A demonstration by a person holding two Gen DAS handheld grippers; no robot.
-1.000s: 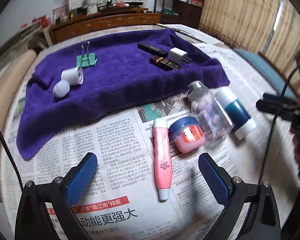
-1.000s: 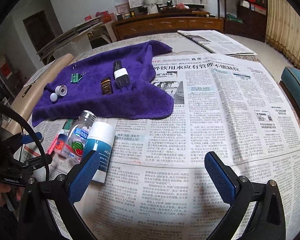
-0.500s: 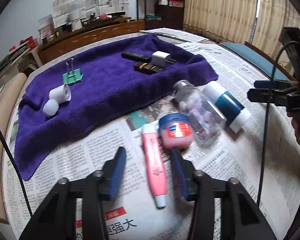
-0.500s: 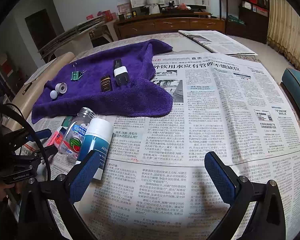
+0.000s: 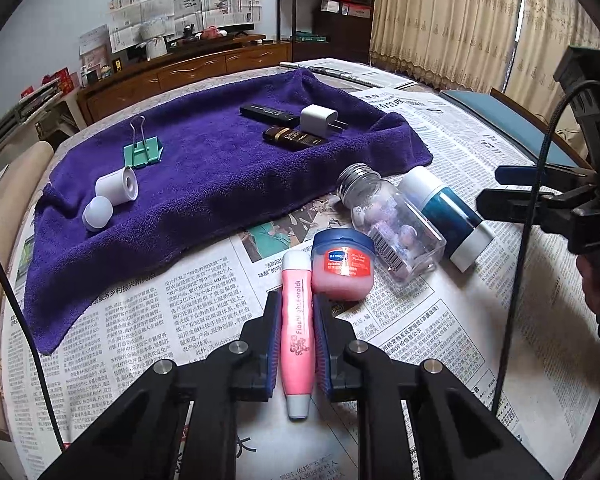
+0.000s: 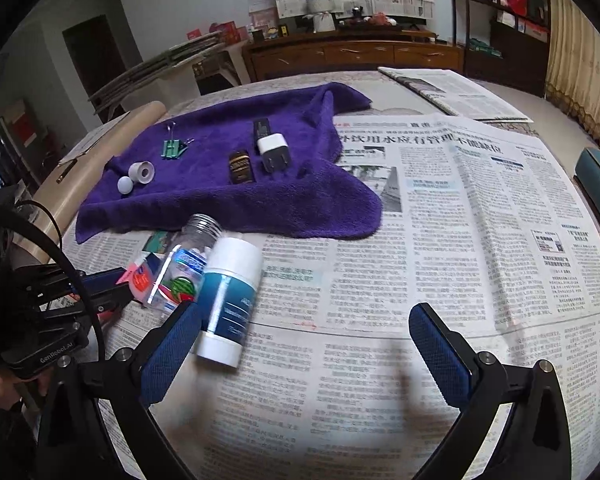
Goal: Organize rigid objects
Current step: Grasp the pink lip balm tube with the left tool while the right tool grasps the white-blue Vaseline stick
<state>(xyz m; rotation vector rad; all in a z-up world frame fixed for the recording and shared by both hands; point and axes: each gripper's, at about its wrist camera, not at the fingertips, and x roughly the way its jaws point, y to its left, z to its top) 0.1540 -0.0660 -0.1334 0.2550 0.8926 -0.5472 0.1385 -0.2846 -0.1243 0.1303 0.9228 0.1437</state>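
left gripper (image 5: pixel 296 320): clamped on pink tube (image 5: pixel 297 328), lying on newspaper (image 5: pixel 140 328) near the purple towel (image 5: pixel 220 184), touching pink jar (image 5: pixel 342 266) | right gripper (image 6: pixel 304 340): jaws wide apart, nothing held, left pad beside white-teal bottle (image 6: pixel 230 300)

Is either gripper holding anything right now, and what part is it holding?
The left gripper is closed on the pink tube, its pads clamping the tube's middle and lower body, cap end toward the camera. The right gripper is open, holding nothing.
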